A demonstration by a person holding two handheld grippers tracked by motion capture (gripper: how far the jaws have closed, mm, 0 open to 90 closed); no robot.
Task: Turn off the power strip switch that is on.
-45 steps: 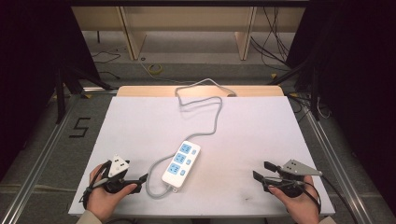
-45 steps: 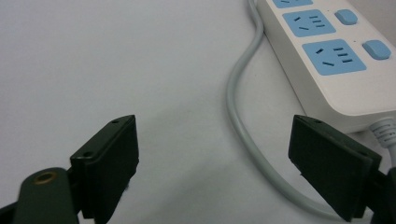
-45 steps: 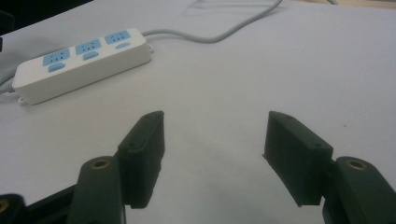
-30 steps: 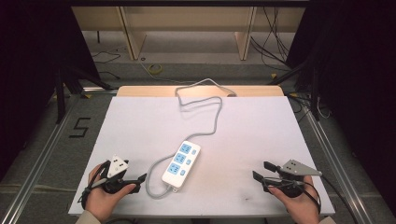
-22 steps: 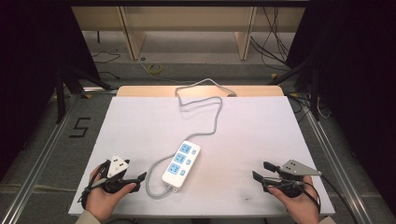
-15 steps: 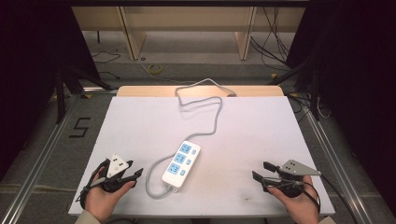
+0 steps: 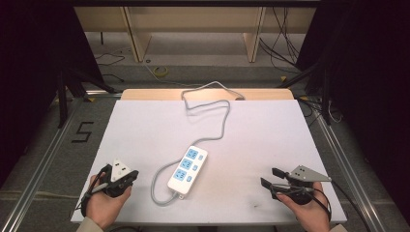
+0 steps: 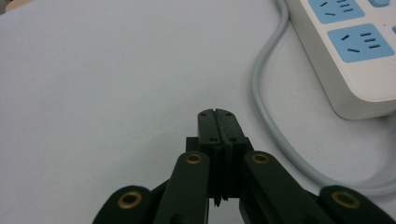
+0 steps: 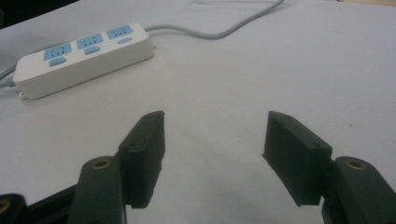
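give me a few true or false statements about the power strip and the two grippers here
1. The left gripper is shut with nothing between its jaws. True; the jaws have just been closing.
2. The right gripper is clamped on the cable. False; it is open and empty.
3. The power strip has three blue sockets. True.
4. The power strip's cable runs off the table's near edge. False; it loops near the strip, then leads over the far edge.

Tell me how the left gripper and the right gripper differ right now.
The left gripper has just closed, jaws pressed together on nothing; the right gripper stands wide open. The left gripper sits close beside the power strip and its cable; the right gripper is farther off. Both are hand-held low over the white table.
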